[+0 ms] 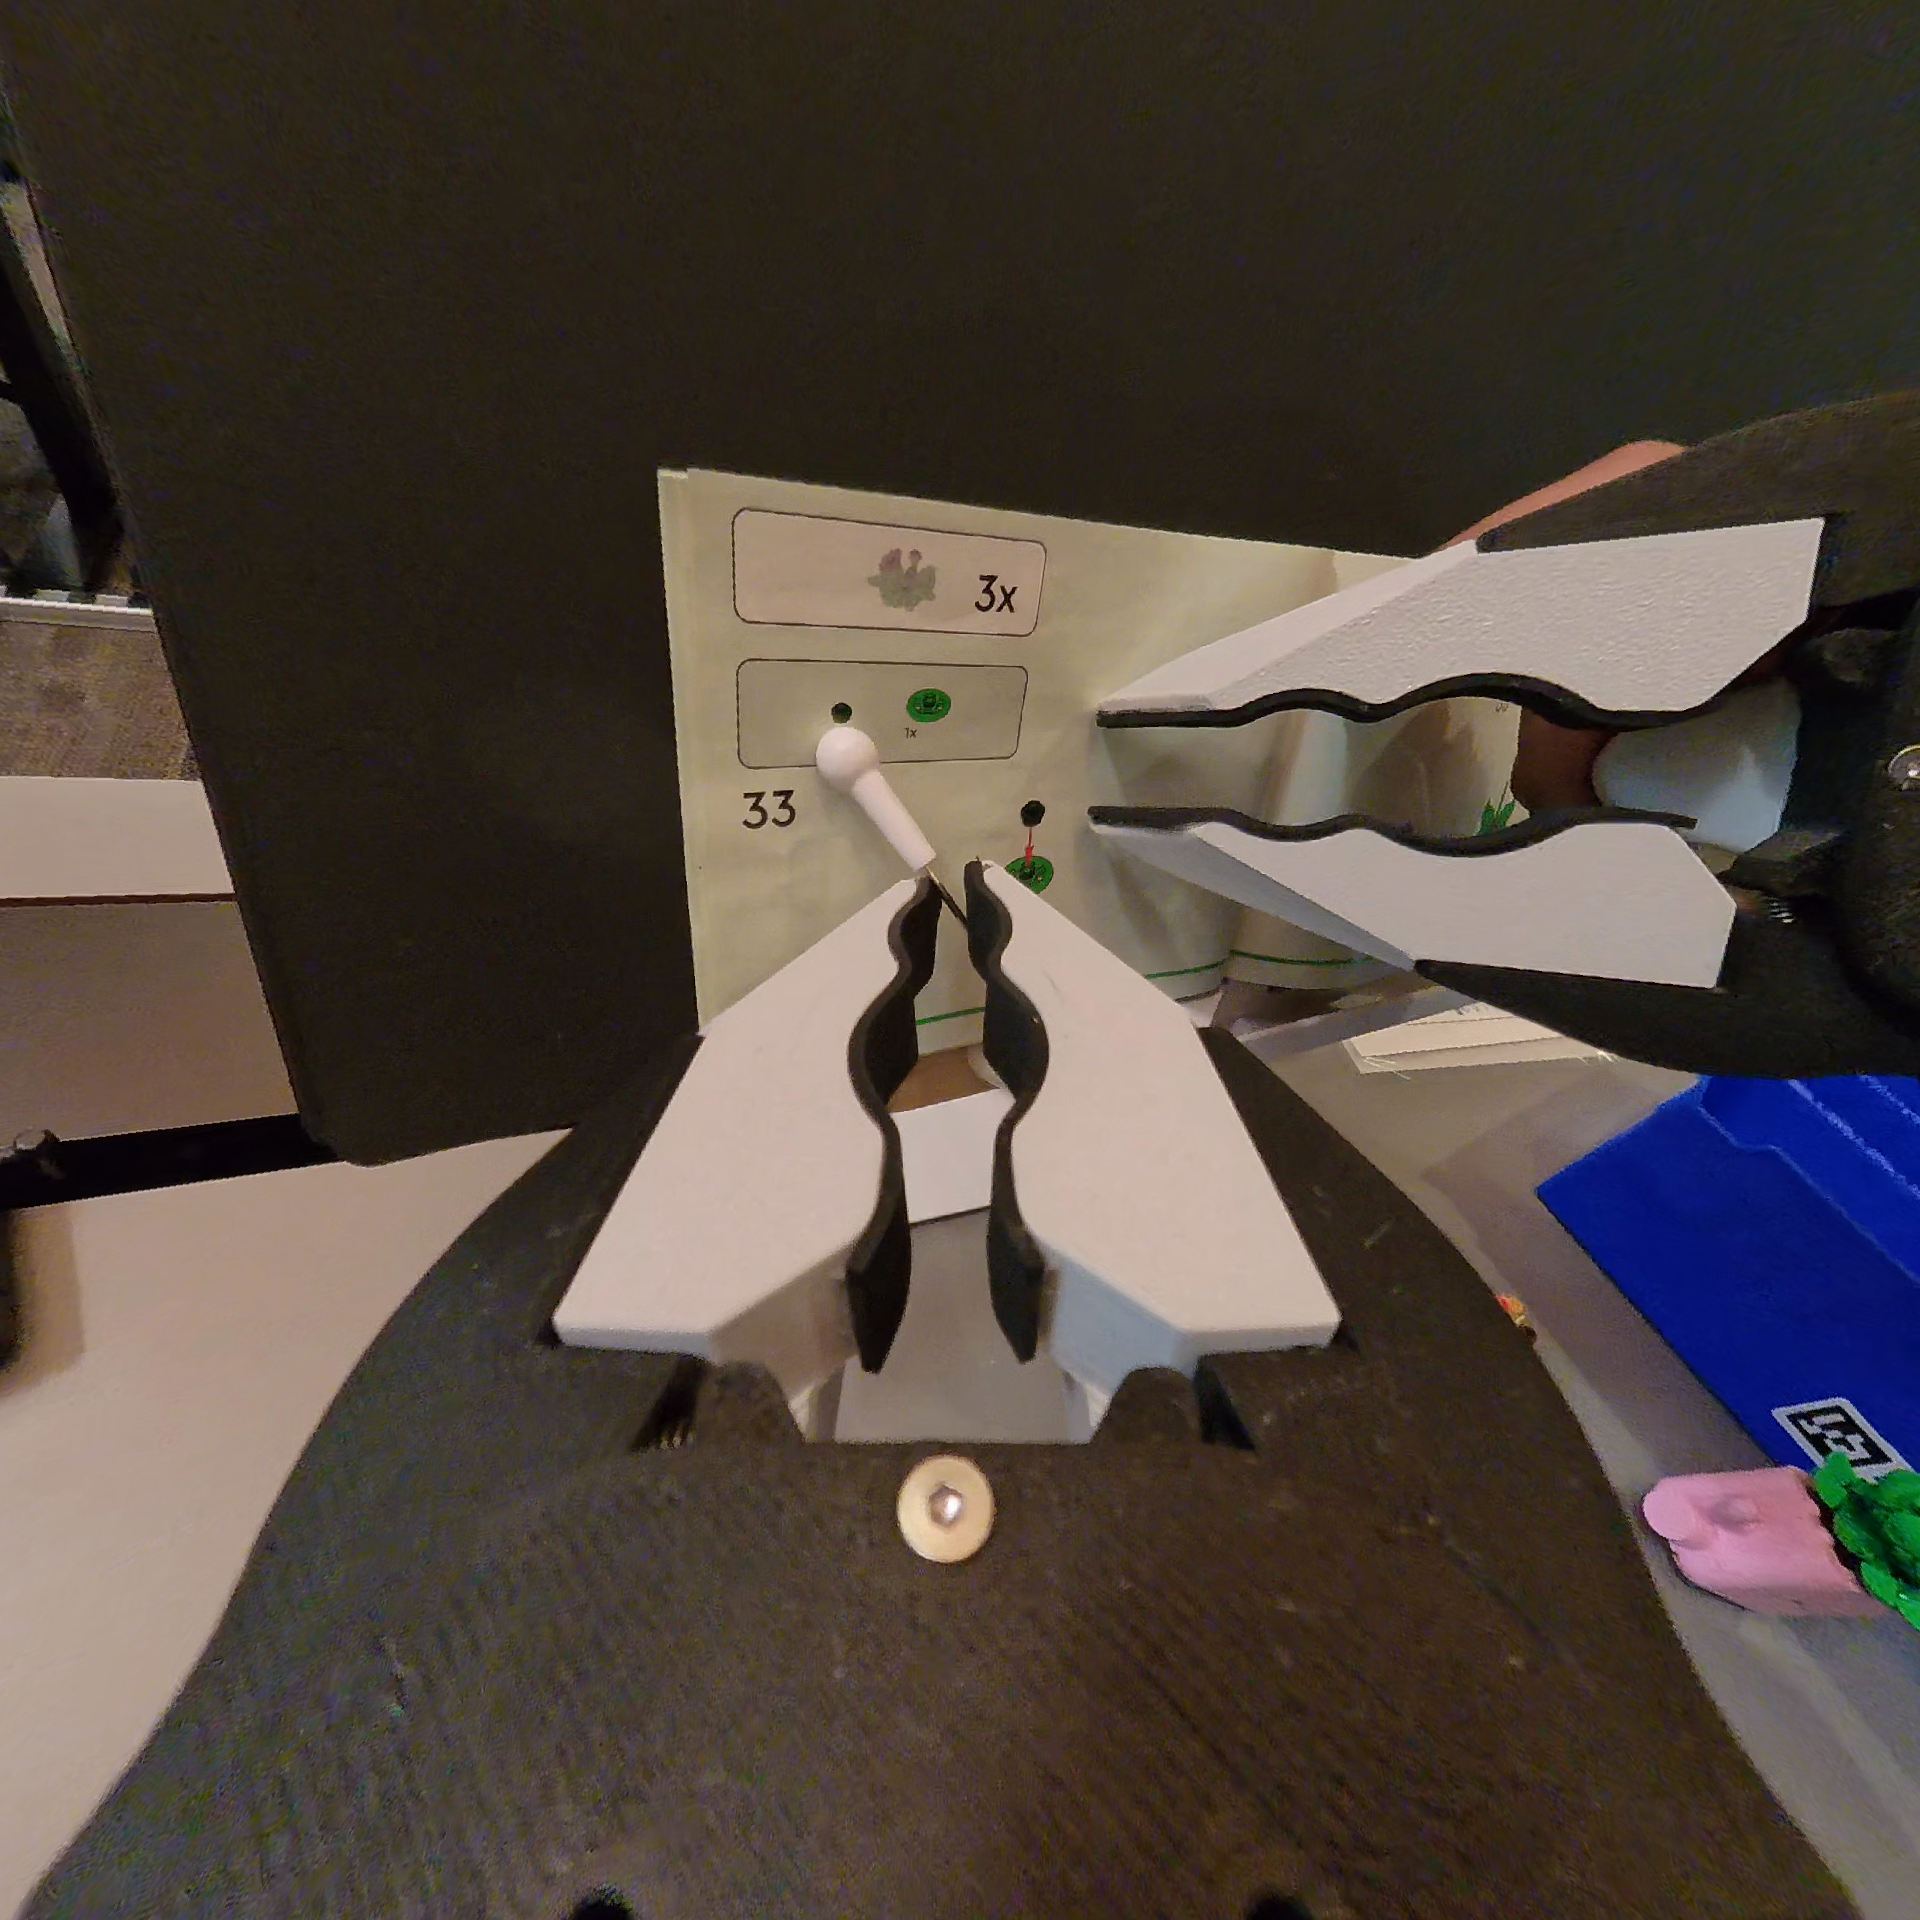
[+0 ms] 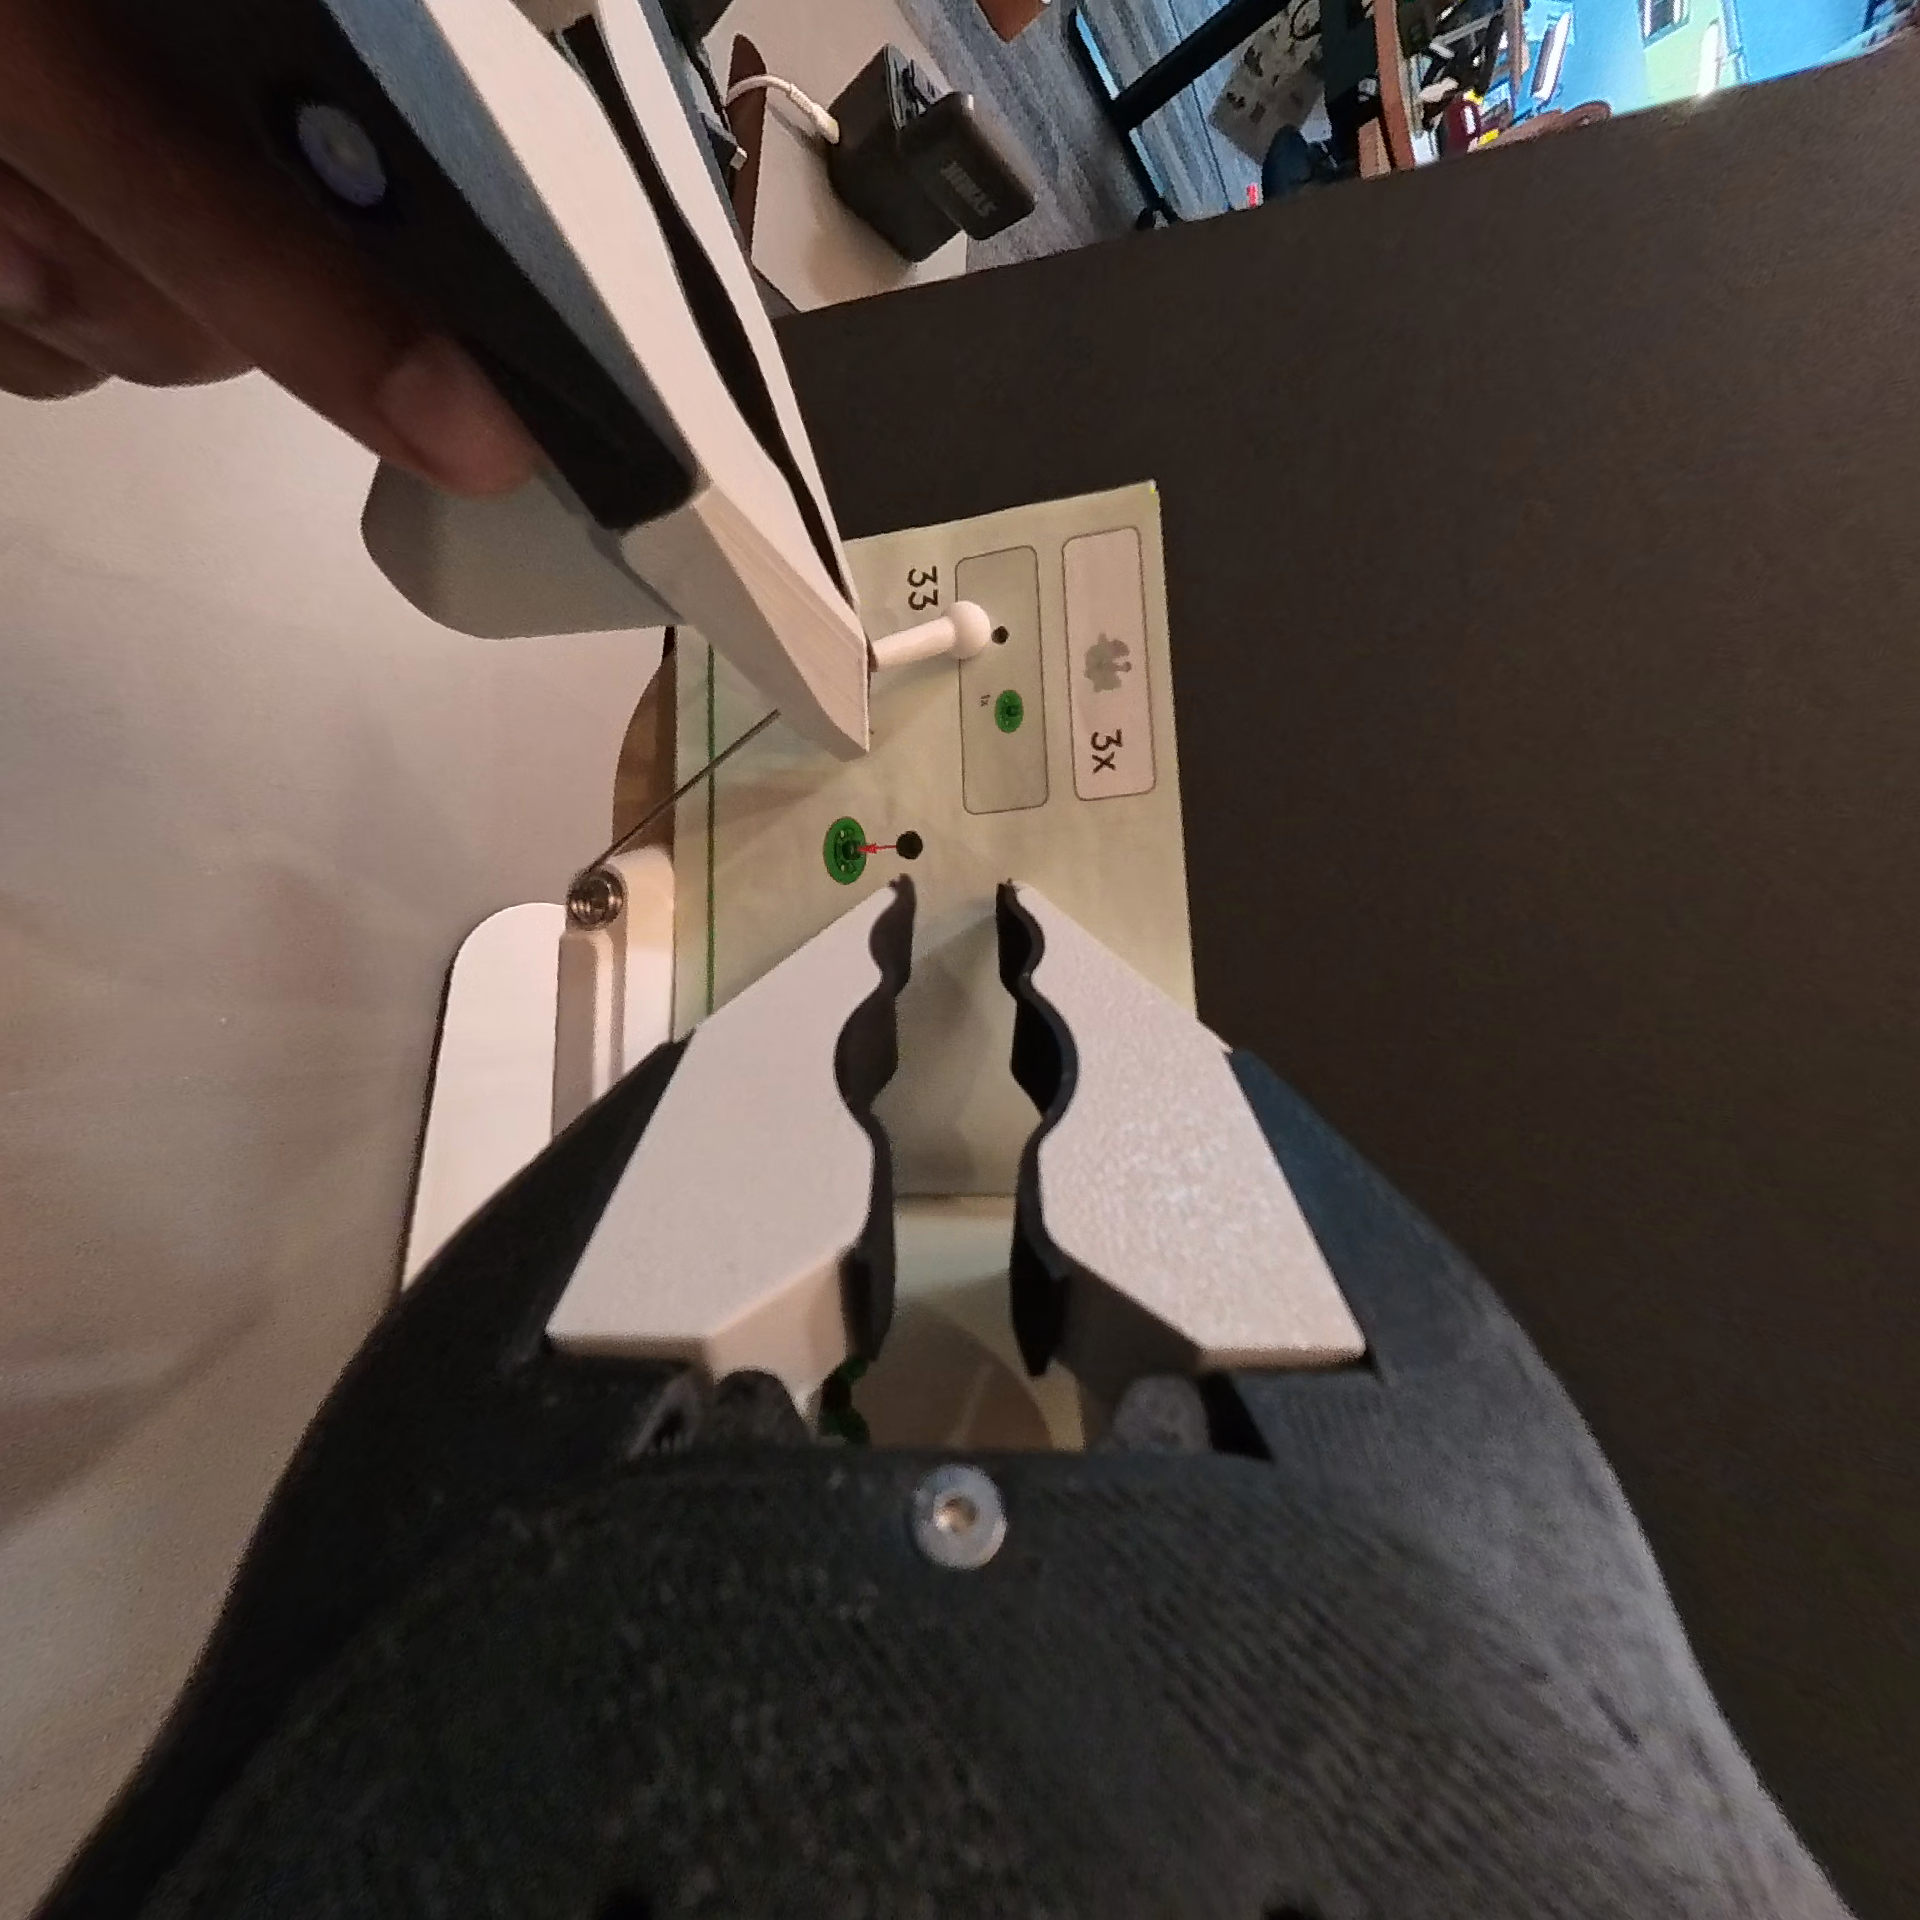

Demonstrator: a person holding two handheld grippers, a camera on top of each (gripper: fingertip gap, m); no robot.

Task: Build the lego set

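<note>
A thin wire stem of a white ball-headed pin (image 1: 868, 795) is being pinched at the left gripper (image 1: 943, 883) jaws' tips; the right gripper (image 2: 951, 883) is being held open before the pale printed instruction booklet (image 1: 1122, 613).

from my seat i count two grippers: the left gripper (image 1: 948, 885) and the right gripper (image 2: 951, 883). one instruction booklet (image 1: 831, 831) stands open against one dark board (image 1: 416, 520). one white ball-tipped pin (image 1: 868, 795) on a thin wire, one wire stand (image 2: 509, 1039). one blue bin (image 1: 1766, 1247), one pink block (image 1: 1756, 1548), one clump of green leaf pieces (image 1: 1875, 1522). one bare hand (image 2: 208, 260) in sight.
</note>
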